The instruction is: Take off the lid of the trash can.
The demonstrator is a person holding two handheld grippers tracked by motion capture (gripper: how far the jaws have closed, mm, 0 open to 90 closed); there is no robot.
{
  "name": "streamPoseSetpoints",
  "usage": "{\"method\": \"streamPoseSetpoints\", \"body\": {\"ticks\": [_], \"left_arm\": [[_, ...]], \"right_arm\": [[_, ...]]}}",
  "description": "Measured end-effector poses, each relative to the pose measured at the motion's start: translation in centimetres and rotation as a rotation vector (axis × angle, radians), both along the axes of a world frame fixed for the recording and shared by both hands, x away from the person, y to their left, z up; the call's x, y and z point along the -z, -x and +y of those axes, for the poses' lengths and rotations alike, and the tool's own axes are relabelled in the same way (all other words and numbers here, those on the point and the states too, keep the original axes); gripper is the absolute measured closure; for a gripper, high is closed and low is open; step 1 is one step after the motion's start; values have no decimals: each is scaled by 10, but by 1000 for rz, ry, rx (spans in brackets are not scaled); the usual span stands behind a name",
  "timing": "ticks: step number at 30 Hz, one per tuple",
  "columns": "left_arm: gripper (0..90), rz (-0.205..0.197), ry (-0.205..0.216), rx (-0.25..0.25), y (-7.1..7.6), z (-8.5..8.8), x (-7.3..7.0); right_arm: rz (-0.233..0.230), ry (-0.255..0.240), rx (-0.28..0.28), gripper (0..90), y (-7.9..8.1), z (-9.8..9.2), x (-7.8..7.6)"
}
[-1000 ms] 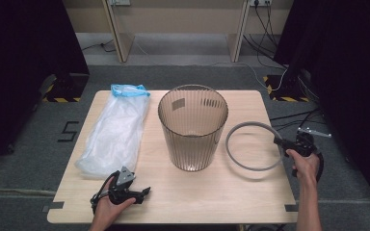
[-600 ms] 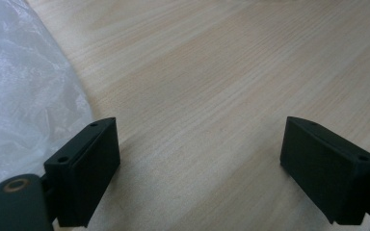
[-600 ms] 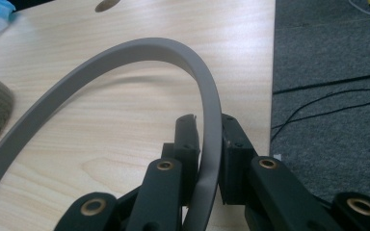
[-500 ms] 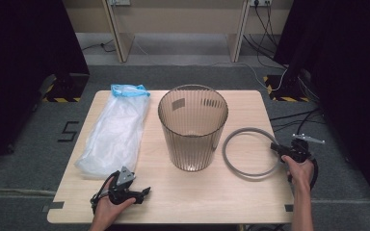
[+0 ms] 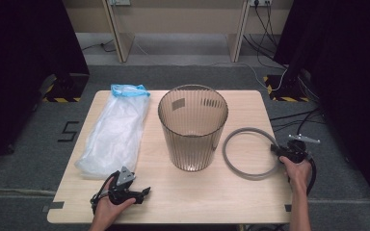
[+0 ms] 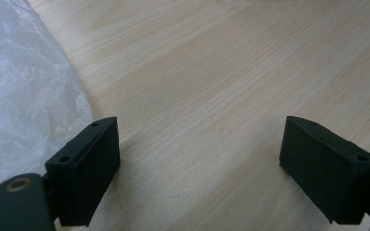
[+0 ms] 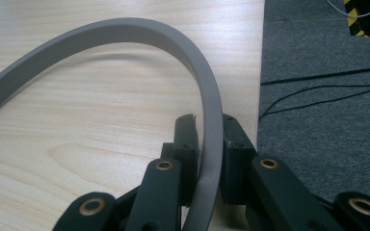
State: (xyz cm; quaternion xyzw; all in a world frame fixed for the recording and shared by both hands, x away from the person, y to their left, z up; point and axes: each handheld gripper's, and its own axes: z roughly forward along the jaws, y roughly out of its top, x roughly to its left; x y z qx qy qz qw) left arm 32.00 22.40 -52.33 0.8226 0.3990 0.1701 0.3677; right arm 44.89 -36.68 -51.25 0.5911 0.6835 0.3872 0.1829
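Right gripper [image 7: 207, 139] clamps the grey ring [image 5: 250, 153] at the surface [image 5: 173, 192] edge. Left gripper [image 6: 200, 166] open, nothing between, beside plastic bag [image 5: 115, 132].

One sign could be read — a black "5" [image 5: 68, 131] marked on the grey floor [image 5: 38, 159], just off the left edge of the table [image 5: 212, 202]. The things on the tabletop bore no readable text.

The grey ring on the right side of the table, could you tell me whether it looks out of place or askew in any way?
Nothing looks damaged. The grey ring sits at the table's right edge, its outer side between the right gripper's jaws, not on the bin.
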Motion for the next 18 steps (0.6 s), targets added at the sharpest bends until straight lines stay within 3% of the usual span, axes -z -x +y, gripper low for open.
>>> {"method": "streamPoseSetpoints", "body": {"ticks": [6,13,18], "left_arm": [[132,0,0,0,0,0,0],[132,0,1,0,0,0,0],[133,0,1,0,0,0,0]], "right_arm": [[0,1,9,697,0,1,-1],[-25,-30,68,454,3,1,-10],[-47,-5,73,359,7,11,-22]]}}
